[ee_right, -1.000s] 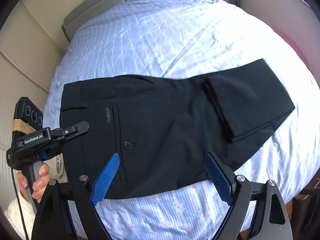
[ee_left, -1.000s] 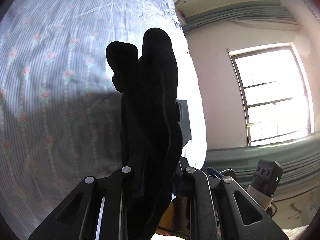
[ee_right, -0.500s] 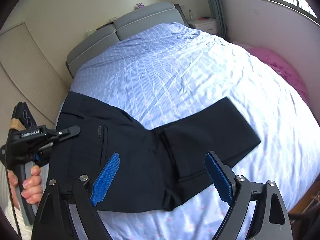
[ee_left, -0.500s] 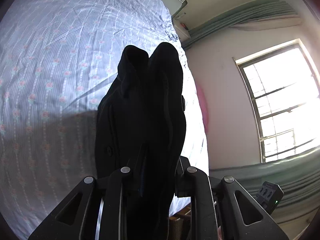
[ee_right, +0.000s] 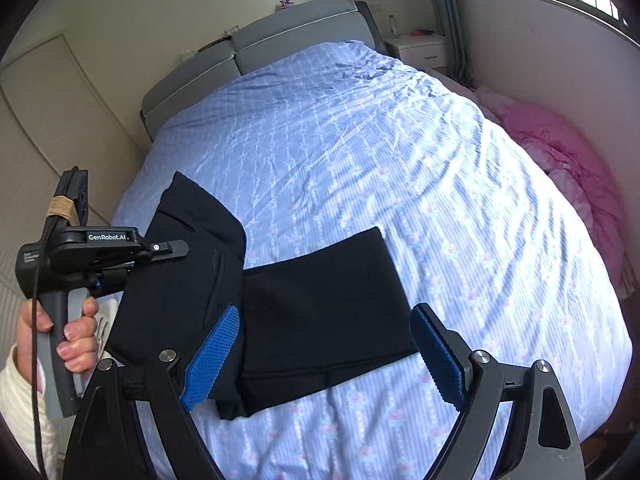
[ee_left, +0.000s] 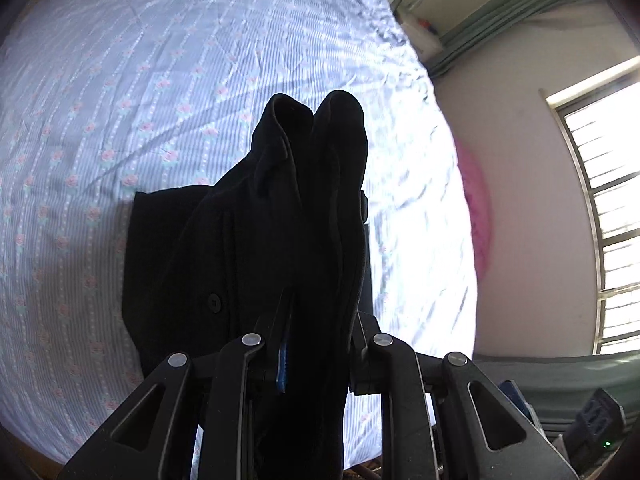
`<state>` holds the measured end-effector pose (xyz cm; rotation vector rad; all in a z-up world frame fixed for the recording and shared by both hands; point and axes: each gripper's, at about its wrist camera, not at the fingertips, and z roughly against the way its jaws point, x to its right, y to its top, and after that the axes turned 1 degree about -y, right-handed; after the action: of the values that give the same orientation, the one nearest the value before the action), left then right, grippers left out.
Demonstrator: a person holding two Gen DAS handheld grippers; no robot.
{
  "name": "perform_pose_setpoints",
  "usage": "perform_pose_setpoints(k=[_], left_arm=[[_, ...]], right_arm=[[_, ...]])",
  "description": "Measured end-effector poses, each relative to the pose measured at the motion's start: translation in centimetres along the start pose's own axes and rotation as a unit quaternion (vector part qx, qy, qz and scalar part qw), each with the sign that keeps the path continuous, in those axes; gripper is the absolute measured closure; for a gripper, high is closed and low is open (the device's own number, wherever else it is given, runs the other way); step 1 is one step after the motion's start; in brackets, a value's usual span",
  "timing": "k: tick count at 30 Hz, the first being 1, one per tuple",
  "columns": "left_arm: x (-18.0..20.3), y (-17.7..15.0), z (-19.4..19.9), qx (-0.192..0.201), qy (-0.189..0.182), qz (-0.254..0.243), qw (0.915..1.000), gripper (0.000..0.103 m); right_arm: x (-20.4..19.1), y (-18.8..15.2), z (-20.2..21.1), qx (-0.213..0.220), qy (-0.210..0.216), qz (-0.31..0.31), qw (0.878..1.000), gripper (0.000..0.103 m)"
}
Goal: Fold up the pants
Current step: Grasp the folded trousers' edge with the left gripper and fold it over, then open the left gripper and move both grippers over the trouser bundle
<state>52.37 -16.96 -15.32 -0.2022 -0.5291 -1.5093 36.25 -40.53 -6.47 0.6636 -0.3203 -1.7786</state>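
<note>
1. The left gripper (ee_left: 316, 344) is clamped on the waist end of the black pants (ee_right: 320, 300), holding that part lifted off the bed (ee_right: 440, 200).
2. The fabric bunches up between its fingers and hides most of them.
3. The folded leg end lies flat on the blue flowered bedsheet (ee_left: 120, 120), near the foot of the bed.
4. The right gripper (ee_right: 324, 354) hovers over the pants, its blue pads (ee_right: 212, 356) spread wide apart and holding nothing.
5. A pink blanket (ee_right: 568, 176) lies bunched against the wall.
</note>
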Motion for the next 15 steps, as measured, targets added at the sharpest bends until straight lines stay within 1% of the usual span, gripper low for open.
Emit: perform_pose_setpoints(k=[4, 6, 9, 11, 13, 14, 15], left_arm=[[1.8, 0.1, -4.9, -0.025, 0.051, -0.001, 0.9984, 0.083], [1.9, 0.6, -6.4, -0.035, 0.069, 0.001, 0.997, 0.083], [3.3, 1.0, -9.1, -0.057, 0.097, -0.004, 0.9936, 0.08], [4.5, 1.1, -10.1, -0.07, 0.103, 0.0, 0.9922, 0.071], [5.5, 1.5, -10.5, -0.075, 0.101, 0.008, 0.9921, 0.046], [6.5, 1.5, -9.9, -0.07, 0.104, 0.006, 0.9921, 0.043], [6.9, 1.6, -9.6, -0.059, 0.107, -0.004, 0.9926, 0.042]], right_arm=[[4.0, 0.6, -1.4, -0.008, -0.009, -0.018, 1.0, 0.014], [5.8, 0.6, -2.1, -0.015, -0.015, -0.032, 0.999, 0.014], [7.6, 0.6, -2.9, -0.019, -0.023, -0.051, 0.998, 0.014], [8.8, 0.5, -2.9, -0.02, -0.029, -0.058, 0.998, 0.014], [9.6, 0.6, -3.3, -0.026, -0.032, -0.064, 0.997, 0.014], [10.0, 0.6, -3.6, -0.029, -0.032, -0.067, 0.997, 0.014], [10.3, 0.6, -3.8, -0.031, -0.033, -0.07, 0.997, 0.014]])
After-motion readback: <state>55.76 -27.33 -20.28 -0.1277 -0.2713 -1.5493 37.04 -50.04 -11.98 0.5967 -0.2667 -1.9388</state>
